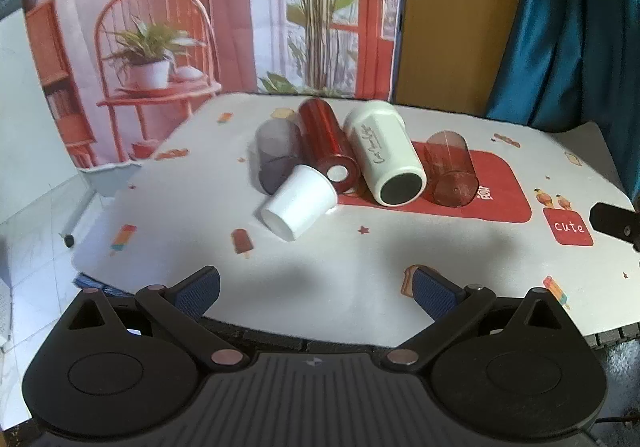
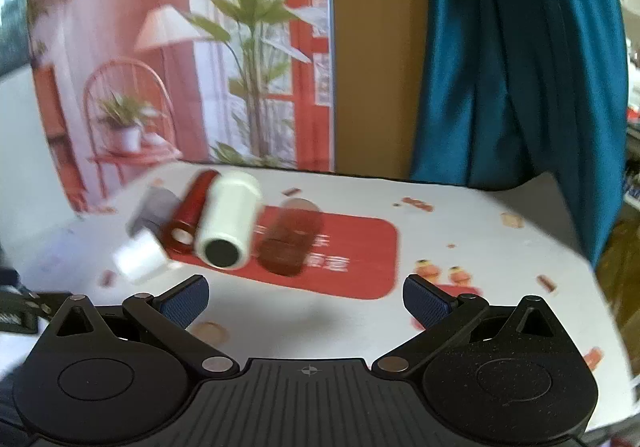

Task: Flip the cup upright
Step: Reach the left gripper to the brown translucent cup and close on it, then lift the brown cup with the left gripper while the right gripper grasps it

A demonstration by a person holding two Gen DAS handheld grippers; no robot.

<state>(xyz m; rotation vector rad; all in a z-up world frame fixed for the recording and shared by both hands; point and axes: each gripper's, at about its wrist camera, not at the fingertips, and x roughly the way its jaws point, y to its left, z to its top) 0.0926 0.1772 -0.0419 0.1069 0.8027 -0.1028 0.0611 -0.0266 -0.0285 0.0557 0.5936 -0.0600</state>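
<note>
Several cups lie on their sides in a row on the table: a small white paper cup (image 1: 298, 201), a grey translucent cup (image 1: 278, 153), a shiny red tumbler (image 1: 328, 145), a white tumbler with black script (image 1: 384, 155) and a clear reddish-brown cup (image 1: 450, 169). They also show, blurred, in the right wrist view: paper cup (image 2: 138, 257), grey cup (image 2: 154, 209), red tumbler (image 2: 192, 213), white tumbler (image 2: 230, 221), reddish-brown cup (image 2: 292, 237). My left gripper (image 1: 316, 289) is open and empty, near the table's front edge. My right gripper (image 2: 306, 297) is open and empty, short of the cups.
The table (image 1: 360, 279) has a white cloth with ice-cream prints and a red rectangle (image 1: 500, 191). A printed backdrop (image 1: 200, 27) stands behind, a teal curtain (image 2: 520, 67) at the right. The right gripper's tip (image 1: 612, 223) shows at the left view's right edge.
</note>
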